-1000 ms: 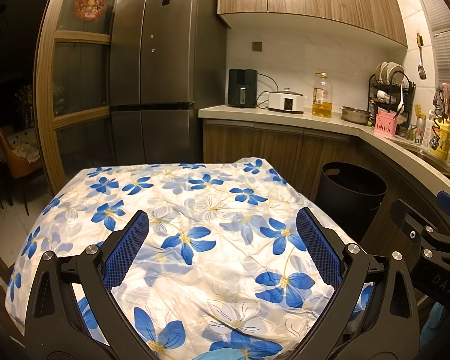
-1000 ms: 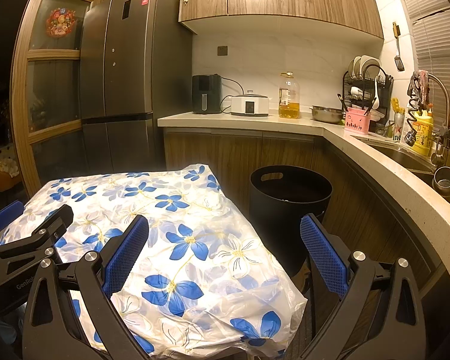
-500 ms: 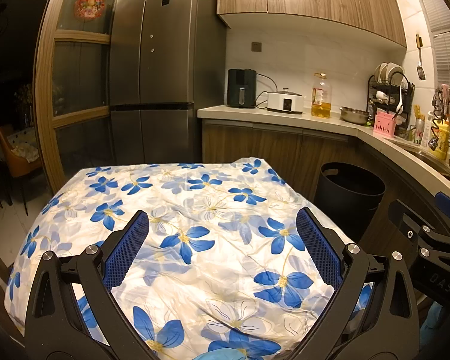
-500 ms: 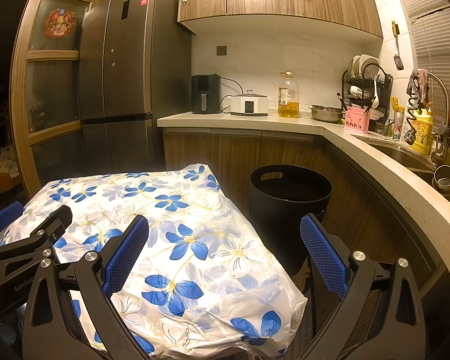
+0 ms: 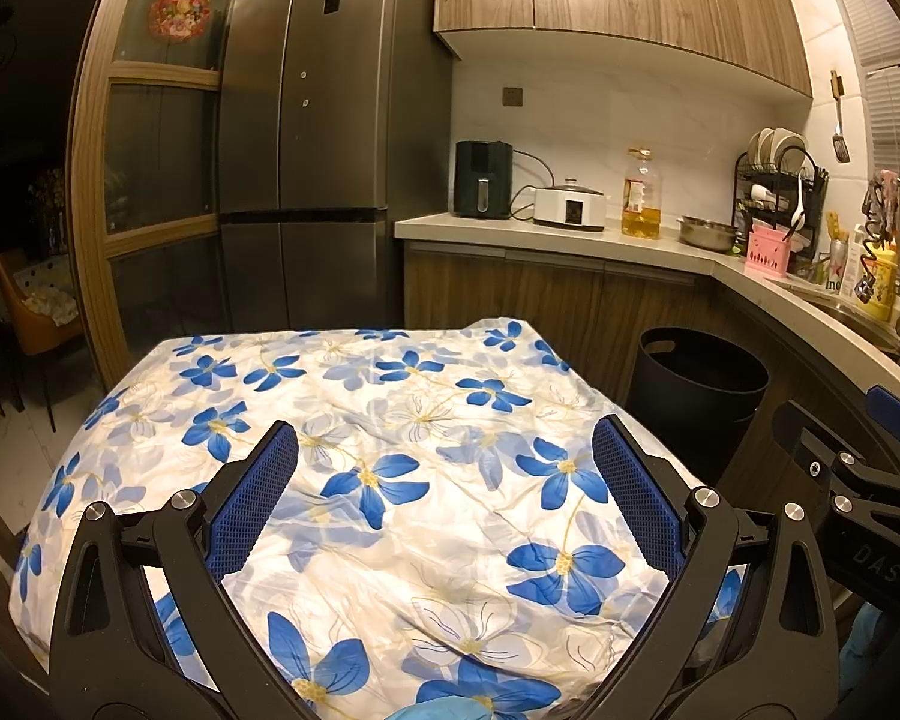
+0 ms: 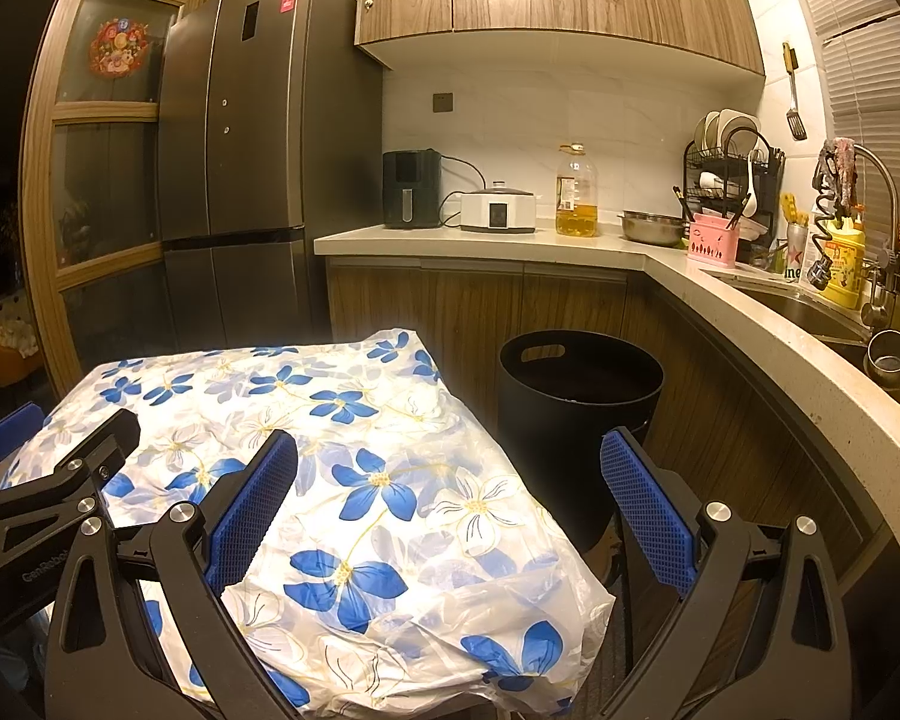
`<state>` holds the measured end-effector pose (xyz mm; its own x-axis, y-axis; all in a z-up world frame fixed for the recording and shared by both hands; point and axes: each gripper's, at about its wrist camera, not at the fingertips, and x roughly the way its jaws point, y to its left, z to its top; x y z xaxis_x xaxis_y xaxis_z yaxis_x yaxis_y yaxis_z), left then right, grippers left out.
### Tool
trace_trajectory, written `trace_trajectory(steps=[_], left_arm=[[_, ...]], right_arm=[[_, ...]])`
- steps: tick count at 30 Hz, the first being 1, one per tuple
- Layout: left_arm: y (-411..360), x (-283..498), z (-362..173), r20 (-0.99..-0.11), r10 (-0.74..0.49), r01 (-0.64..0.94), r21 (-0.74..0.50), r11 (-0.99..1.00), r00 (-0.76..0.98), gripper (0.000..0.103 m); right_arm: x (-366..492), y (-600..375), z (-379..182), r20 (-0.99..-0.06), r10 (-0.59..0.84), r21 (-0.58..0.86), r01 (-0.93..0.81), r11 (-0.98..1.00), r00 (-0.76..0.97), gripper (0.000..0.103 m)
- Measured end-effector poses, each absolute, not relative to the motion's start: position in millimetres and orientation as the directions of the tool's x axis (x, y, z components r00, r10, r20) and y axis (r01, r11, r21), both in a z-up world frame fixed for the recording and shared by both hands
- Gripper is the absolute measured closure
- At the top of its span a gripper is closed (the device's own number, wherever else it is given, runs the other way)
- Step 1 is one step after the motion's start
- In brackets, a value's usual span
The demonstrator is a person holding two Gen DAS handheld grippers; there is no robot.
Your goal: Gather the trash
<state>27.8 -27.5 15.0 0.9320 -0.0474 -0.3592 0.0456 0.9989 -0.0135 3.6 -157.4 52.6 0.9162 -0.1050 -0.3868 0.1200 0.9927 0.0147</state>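
Note:
A black round trash bin (image 5: 699, 384) (image 6: 579, 396) stands on the floor against the lower cabinets, right of a table under a white cloth with blue flowers (image 5: 390, 468) (image 6: 354, 480). I see no loose trash on the cloth. My left gripper (image 5: 444, 480) hovers open over the table's near half, nothing between its blue pads. My right gripper (image 6: 450, 486) is open too, over the table's right edge, its right finger in front of the bin. Each gripper shows at the edge of the other's view.
A tall grey fridge (image 5: 312, 138) stands behind the table. The L-shaped counter (image 6: 570, 240) carries an air fryer, a white cooker, an oil bottle, a steel bowl, a dish rack and a sink (image 6: 810, 306). A doorway with an orange chair (image 5: 24, 312) lies left.

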Motion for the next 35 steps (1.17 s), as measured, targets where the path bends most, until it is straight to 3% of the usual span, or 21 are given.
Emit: trace_trajectory(steps=[10, 12, 16, 35], left_arm=[[-31, 26, 16, -0.351, -0.052, 0.052, -0.011, 0.999, 0.935, 0.007], [-35, 26, 17, -0.352, -0.054, 0.057, -0.003, 0.998, 0.935, 0.015], [-37, 25, 18, -0.352, -0.062, 0.068, 0.003, 0.998, 0.934, 0.02], [-32, 29, 15, -0.361, -0.044, 0.044, -0.008, 0.999, 0.931, 0.012]], right_arm=[[3, -156, 53, -0.384, -0.11, 0.016, 0.125, 0.992, 0.917, 0.006], [2, -157, 53, -0.384, -0.112, 0.016, 0.128, 0.992, 0.916, 0.006], [3, -157, 54, -0.385, -0.114, 0.018, 0.131, 0.991, 0.916, 0.006], [4, -167, 58, -0.378, -0.127, 0.037, 0.152, 0.988, 0.917, 0.006]])
